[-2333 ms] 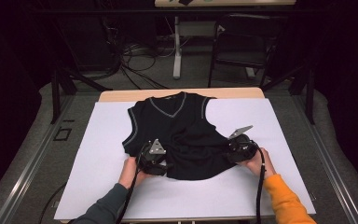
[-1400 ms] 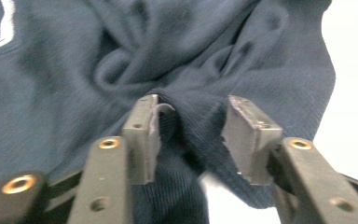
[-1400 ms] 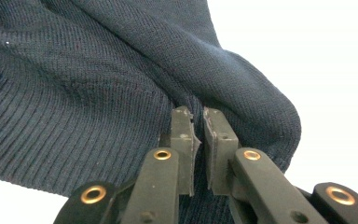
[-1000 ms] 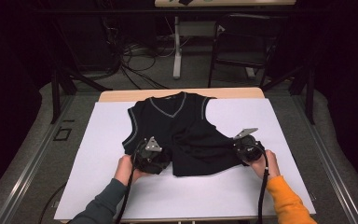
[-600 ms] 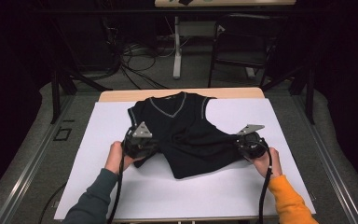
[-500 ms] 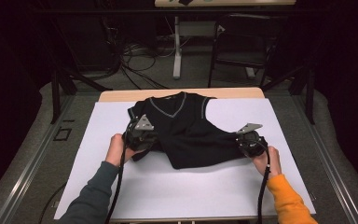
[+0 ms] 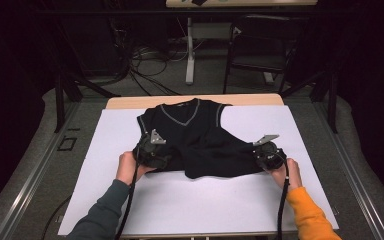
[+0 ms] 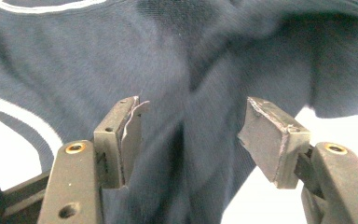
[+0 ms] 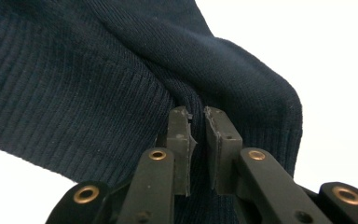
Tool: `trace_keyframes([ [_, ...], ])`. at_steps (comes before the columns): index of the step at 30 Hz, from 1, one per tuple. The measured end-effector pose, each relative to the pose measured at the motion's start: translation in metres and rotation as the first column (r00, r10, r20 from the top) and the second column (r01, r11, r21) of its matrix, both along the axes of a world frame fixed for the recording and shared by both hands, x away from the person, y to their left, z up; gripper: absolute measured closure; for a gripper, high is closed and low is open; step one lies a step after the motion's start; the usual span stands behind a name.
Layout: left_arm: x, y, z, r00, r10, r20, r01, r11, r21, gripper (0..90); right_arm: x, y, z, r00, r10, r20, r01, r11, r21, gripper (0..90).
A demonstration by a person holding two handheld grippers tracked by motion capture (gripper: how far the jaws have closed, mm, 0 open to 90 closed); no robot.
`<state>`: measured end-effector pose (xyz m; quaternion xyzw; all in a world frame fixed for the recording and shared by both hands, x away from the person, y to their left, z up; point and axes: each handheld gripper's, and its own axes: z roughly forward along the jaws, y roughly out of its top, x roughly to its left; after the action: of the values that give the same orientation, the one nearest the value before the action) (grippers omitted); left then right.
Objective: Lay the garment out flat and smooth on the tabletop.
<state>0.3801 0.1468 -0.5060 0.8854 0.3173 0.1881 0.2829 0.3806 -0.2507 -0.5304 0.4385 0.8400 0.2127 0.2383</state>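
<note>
Presently: dark navy knitted sleeveless vest with grey trim [image 7: 195, 137], on white table sheet [image 7: 220, 200]. Right gripper [image 9: 196, 116] pinches ribbed hem, anchoring fold; left gripper [image 8: 191, 130], jaws just opening, stands apart around loose fabric.

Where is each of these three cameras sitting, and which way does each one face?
High view: above the person's side, looking forward and down on the table; both forearms, left tongs, right tongs.
Left gripper view: rides the left tongs, jaws apart, facing the navy vest.
Right gripper view: rides the right tongs, pinching the hem.
All three share the vest.
</note>
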Motion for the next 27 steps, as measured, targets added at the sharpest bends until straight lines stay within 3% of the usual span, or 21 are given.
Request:
trace_keyframes([
  [3, -0.017, 0.000, -0.001, 0.9997, -0.023, 0.004, 0.023, 0.9997, -0.007, 40.2, -0.003, 0.000, 0.002, 1.0000, 0.003, 0.007, -0.003, 1.0000, -0.001, 80.8],
  [6, -0.025, -0.011, -0.007, 0.9969, -0.078, -0.008, 0.078, 0.9969, -0.009, 46.1, -0.003, 0.000, 0.000, 1.0000, 0.004, -0.003, -0.004, 1.0000, -0.002, 80.5],
  [10, -0.016, -0.034, -0.021, 0.9875, -0.152, -0.042, 0.151, 0.9883, -0.023, 55.6, -0.002, 0.001, -0.003, 0.9999, 0.009, -0.013, -0.009, 1.0000, -0.003, 79.6],
  [13, -0.009, -0.048, -0.026, 0.9790, -0.199, -0.045, 0.195, 0.9783, -0.070, 55.5, -0.002, 0.000, -0.004, 0.9996, 0.011, -0.025, -0.012, 0.9999, -0.001, 79.1],
  [16, -0.004, -0.060, -0.029, 0.9729, -0.229, -0.034, 0.226, 0.9715, -0.072, 54.9, -0.001, -0.001, -0.005, 0.9994, 0.011, -0.032, -0.011, 0.9999, 0.005, 78.8],
  [18, 0.000, -0.068, -0.032, 0.9735, -0.227, -0.029, 0.224, 0.9711, -0.083, 53.1, -0.001, 0.000, -0.005, 0.9995, 0.012, -0.030, -0.012, 0.9999, 0.004, 78.7],
  [22, 0.006, -0.081, -0.034, 0.9730, -0.230, -0.020, 0.225, 0.9636, -0.145, 50.2, -0.001, 0.001, -0.007, 0.9989, 0.021, -0.042, -0.021, 0.9998, 0.002, 78.5],
  [27, 0.009, -0.090, -0.037, 0.9717, -0.236, -0.004, 0.231, 0.9542, -0.190, 66.9, -0.001, 0.003, -0.011, 0.9991, 0.027, -0.034, -0.026, 0.9996, 0.011, 79.7],
])
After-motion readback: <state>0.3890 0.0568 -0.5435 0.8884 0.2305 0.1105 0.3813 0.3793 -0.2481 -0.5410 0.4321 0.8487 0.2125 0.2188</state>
